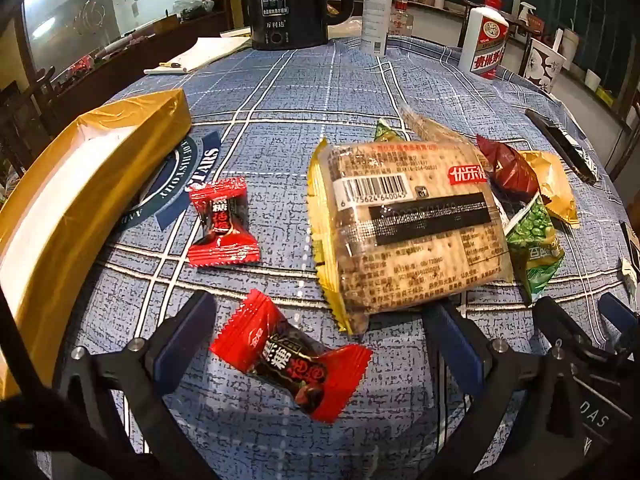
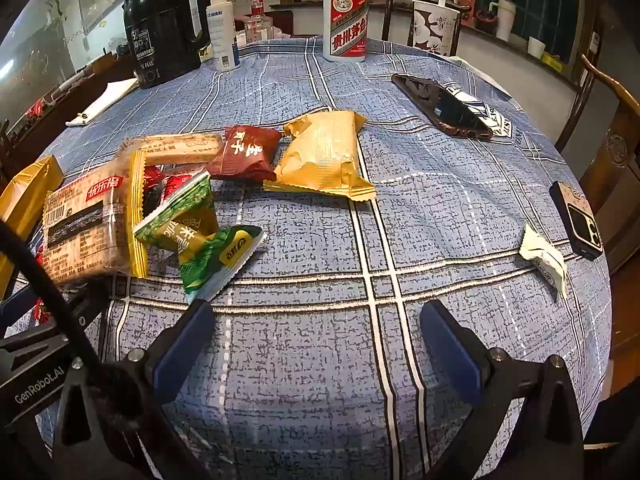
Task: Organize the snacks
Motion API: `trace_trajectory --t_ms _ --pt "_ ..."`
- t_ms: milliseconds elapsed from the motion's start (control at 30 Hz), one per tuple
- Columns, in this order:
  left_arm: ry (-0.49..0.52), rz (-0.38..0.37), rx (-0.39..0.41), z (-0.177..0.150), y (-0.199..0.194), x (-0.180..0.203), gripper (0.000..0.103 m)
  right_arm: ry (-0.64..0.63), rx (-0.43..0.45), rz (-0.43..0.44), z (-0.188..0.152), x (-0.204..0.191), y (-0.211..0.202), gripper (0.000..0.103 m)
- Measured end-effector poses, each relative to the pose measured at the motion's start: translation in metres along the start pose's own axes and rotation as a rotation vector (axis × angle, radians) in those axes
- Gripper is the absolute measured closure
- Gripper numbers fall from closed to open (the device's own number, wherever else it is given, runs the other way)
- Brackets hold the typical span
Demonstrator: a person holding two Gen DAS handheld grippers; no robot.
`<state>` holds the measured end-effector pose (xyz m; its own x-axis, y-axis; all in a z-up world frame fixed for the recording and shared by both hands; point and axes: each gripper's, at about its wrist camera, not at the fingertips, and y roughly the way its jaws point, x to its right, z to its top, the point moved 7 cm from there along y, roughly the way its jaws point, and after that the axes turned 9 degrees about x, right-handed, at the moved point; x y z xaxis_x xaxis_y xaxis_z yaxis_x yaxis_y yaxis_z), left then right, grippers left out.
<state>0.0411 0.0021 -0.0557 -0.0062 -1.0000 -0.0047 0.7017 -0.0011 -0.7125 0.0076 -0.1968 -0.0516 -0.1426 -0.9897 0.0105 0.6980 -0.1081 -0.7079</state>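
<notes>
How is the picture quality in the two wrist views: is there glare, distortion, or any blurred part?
Left wrist view: strong fisheye bending, dark corners, glare on the gold box and on the cracker pack; candy print stays sharp. Right wrist view: same bending, the tablecloth lines curve, light reflects on the phone, and the background is dim but readable.

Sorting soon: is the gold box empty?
Apparently empty: the gold box shows only bare white lining where visible; snacks lie outside.
</notes>
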Motion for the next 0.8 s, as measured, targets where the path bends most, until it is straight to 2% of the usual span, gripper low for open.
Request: trace_trajectory --t_ms 800 --pt "0.001 0.002 0.000 -0.0010 0.0004 0.0016 0.000 -0.003 0.000 -0.003 0.0000 0.0005 0.0001 0.000"
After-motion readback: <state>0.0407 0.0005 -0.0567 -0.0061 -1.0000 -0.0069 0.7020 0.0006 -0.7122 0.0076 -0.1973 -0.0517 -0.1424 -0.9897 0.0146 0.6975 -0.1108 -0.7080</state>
